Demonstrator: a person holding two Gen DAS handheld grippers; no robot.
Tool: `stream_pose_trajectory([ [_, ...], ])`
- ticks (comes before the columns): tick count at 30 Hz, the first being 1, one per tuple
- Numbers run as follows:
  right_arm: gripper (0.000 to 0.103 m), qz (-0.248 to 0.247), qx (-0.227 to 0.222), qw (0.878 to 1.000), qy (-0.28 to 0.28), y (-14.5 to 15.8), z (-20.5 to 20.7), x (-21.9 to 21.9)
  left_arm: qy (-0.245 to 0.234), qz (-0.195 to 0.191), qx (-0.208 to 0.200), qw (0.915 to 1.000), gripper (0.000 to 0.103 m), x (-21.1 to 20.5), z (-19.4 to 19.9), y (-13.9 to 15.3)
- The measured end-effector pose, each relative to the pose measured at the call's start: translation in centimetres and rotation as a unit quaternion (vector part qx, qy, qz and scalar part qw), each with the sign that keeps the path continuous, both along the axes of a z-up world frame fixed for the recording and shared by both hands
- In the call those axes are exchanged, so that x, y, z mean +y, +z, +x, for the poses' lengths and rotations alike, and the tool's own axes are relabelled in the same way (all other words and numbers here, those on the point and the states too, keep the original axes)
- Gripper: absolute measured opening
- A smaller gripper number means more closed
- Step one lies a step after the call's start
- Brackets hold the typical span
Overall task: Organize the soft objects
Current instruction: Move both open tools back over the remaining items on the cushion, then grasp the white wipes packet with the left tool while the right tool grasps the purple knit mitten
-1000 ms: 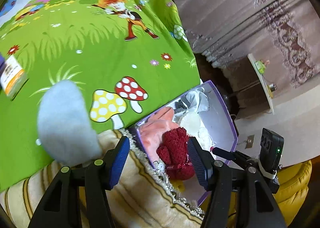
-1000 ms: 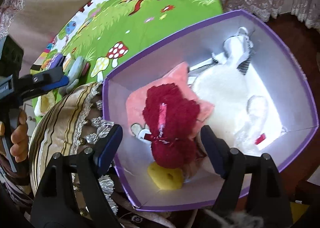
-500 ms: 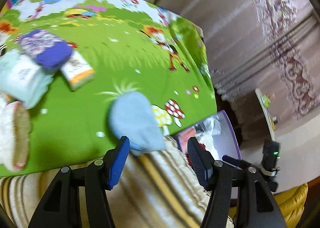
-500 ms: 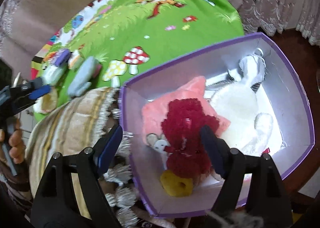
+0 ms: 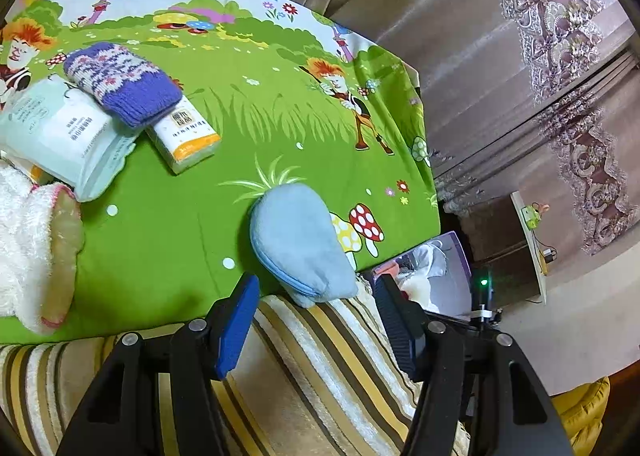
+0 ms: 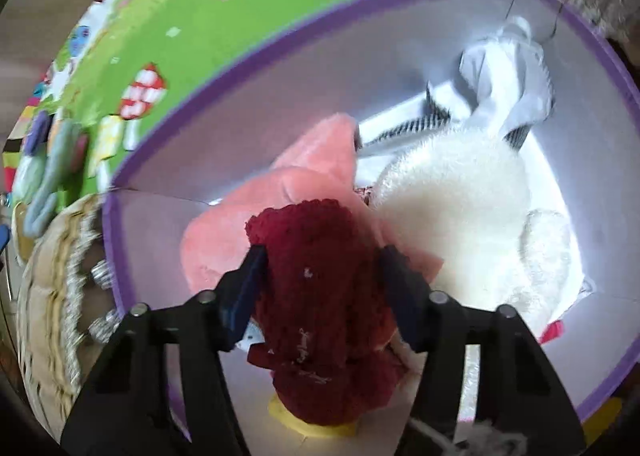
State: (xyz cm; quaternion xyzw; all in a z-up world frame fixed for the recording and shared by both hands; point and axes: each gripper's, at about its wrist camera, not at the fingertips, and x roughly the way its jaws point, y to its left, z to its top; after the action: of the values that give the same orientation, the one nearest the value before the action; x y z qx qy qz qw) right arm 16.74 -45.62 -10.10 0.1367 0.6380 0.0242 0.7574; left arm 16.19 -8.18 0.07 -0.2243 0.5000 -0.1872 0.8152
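A light blue soft pouch (image 5: 298, 252) lies at the near edge of the green cartoon sheet (image 5: 180, 224). My left gripper (image 5: 316, 320) is open and empty just short of it. In the right wrist view a purple-rimmed box (image 6: 132, 160) holds a dark red knitted item (image 6: 320, 296), a pink plush (image 6: 288, 192), a white fluffy item (image 6: 460, 200) and grey-white cloth (image 6: 508, 76). My right gripper (image 6: 320, 284) is open, its fingers on either side of the red item, apart from it.
A purple knitted mitten (image 5: 120, 80), tissue packs (image 5: 64, 136) (image 5: 186, 134) and a white fluffy slipper (image 5: 32, 240) lie at the sheet's left. A striped fringed throw (image 5: 320, 376) covers the near edge. The box (image 5: 440, 268) sits low at right.
My left gripper swung left, away from the box, bringing the blue pouch and more items on the sheet into view. My right gripper moved down into the box, close over the red item.
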Motion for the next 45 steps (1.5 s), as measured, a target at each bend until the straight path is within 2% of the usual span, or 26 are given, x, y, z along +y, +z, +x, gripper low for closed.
stream_pose_trajectory([
  [6,0.060,0.053,0.056,0.997,0.006,-3.5,0.7,2.2,0.023,0.000,-0.003,0.9997,0.061,1.9,0.2,0.1],
  [8,0.063,0.059,0.069,0.996,0.016,-4.4,1.0,2.9,0.038,-0.002,-0.008,0.9993,0.061,3.2,0.0,0.4],
  [12,0.065,0.029,0.073,0.996,0.037,-3.6,1.6,3.4,0.066,-0.006,-0.014,0.9977,0.061,6.1,-0.4,1.0],
  [16,0.081,-0.009,0.047,0.998,0.050,-0.7,1.8,3.9,0.121,-0.009,-0.029,0.9922,0.061,10.9,-1.3,2.0],
  [18,0.084,-0.029,0.026,0.998,0.052,1.3,1.9,3.7,0.159,-0.008,-0.028,0.9869,0.061,13.6,-1.8,1.9],
  [21,0.085,-0.032,-0.001,0.998,0.051,3.8,2.3,3.8,0.218,-0.017,-0.011,0.9758,0.064,17.9,-2.5,0.8],
  [25,0.085,-0.034,-0.036,0.997,0.051,7.0,3.2,4.1,0.266,-0.026,0.014,0.9634,0.072,20.9,-2.9,-0.6],
  [30,0.085,-0.014,-0.068,0.994,0.081,9.3,4.1,8.3,0.313,-0.050,0.053,0.9471,0.074,23.2,-3.6,-3.0],
  [31,0.085,-0.007,-0.073,0.994,0.085,9.4,4.0,9.3,0.328,-0.058,0.063,0.9407,0.074,23.8,-3.9,-3.7],
  [35,0.085,0.010,-0.087,0.991,0.100,10.4,4.6,12.8,0.362,-0.063,0.060,0.9281,0.074,24.9,-4.7,-4.0],
  [39,0.085,0.016,-0.093,0.988,0.125,10.4,6.0,15.3,0.370,-0.055,0.036,0.9266,0.074,25.3,-5.1,-3.0],
  [42,0.085,0.018,-0.098,0.983,0.152,10.1,7.1,18.3,0.370,-0.069,0.028,0.9260,0.074,25.4,-5.0,-2.8],
  [45,0.085,0.018,-0.107,0.977,0.183,10.2,8.5,21.6,0.329,-0.080,0.011,0.9409,0.074,24.1,-3.7,-1.7],
])
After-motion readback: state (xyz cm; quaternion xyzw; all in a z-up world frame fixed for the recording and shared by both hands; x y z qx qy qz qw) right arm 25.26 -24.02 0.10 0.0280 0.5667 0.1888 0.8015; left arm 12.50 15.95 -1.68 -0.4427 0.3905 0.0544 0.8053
